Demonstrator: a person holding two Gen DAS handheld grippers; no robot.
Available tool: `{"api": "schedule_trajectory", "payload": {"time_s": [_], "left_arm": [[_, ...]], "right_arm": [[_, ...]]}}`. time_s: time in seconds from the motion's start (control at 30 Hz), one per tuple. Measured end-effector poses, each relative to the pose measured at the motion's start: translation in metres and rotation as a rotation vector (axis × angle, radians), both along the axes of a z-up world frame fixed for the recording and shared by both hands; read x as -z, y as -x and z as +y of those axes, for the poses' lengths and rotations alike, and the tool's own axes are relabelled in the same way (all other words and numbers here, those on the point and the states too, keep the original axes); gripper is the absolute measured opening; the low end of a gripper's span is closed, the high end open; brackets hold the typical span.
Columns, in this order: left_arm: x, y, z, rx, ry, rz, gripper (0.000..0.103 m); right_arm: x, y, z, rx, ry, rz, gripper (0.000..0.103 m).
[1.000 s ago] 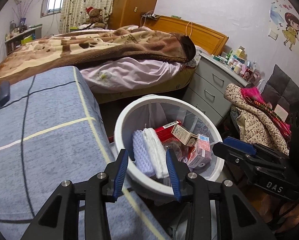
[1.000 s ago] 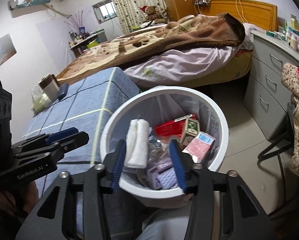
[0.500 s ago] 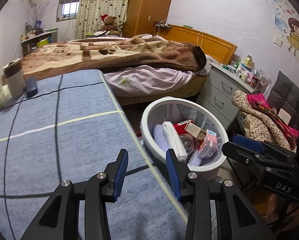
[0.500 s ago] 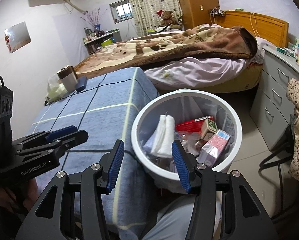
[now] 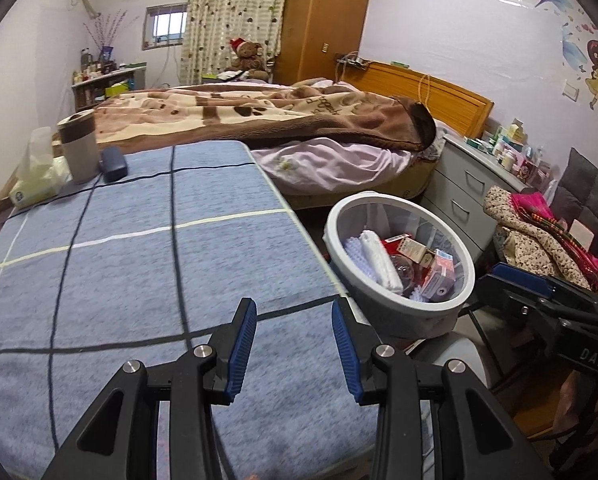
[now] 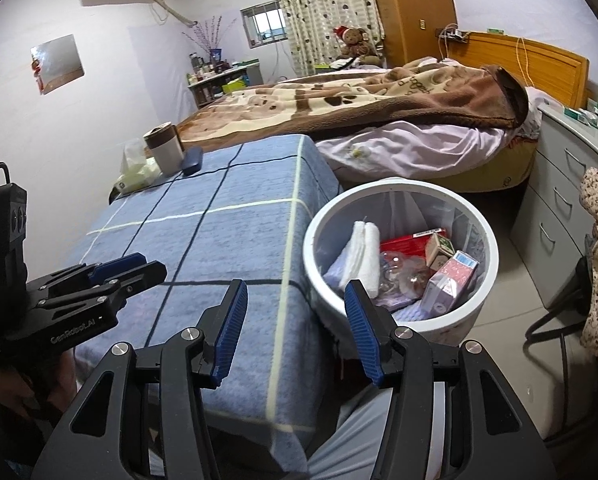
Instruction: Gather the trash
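Observation:
A white round trash bin (image 5: 395, 312) (image 6: 487, 280) stands on the floor right of the blue checked table. It holds a white folded cloth (image 6: 365, 252), a red box (image 6: 403, 246), a pink carton (image 6: 453, 280) and other trash. My left gripper (image 5: 293, 346) is open and empty over the table's near right part. My right gripper (image 6: 293, 328) is open and empty, above the table's edge next to the bin. The left gripper also shows in the right wrist view (image 6: 115, 276). The right gripper also shows in the left wrist view (image 5: 539, 292).
The blue checked table (image 5: 119, 272) carries a tissue pack (image 5: 35, 176), a grey cup (image 5: 79, 148) and a dark case (image 5: 113, 164) at its far left. A bed with a brown blanket (image 5: 279, 116) lies behind. A grey drawer unit (image 5: 467, 188) and piled clothes (image 5: 539, 236) stand right.
Both grippers have pulled back and swung left, away from above the bin toward the table. Both stay open and empty. The bin's contents are unchanged.

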State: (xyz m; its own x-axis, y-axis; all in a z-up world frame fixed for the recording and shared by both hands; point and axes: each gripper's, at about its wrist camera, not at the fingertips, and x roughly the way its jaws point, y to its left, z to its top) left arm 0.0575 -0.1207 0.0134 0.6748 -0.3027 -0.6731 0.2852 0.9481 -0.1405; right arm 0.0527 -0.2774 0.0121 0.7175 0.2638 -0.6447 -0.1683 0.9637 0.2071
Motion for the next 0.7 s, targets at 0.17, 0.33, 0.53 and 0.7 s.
{"api": "schedule_trajectory", "payload": {"time_s": [0.17,0.33,0.53,0.7], "left_arm": [[0.0,0.012,0.013,-0.032,-0.001,-0.008,0.039],[0.001,0.022,0.022,-0.066,-0.009,-0.017,0.039],[0.004,0.03,0.027,-0.082,-0.013,-0.019,0.039],[0.002,0.031,0.027,-0.088,-0.014,-0.028,0.039]], "right_arm": [[0.001,0.007,0.005,-0.02,0.005,-0.007,0.055],[0.001,0.011,0.01,-0.034,0.017,-0.014,0.055],[0.001,0.013,0.015,-0.048,0.031,-0.022,0.055],[0.001,0.013,0.016,-0.053,0.03,-0.02,0.055]]}}
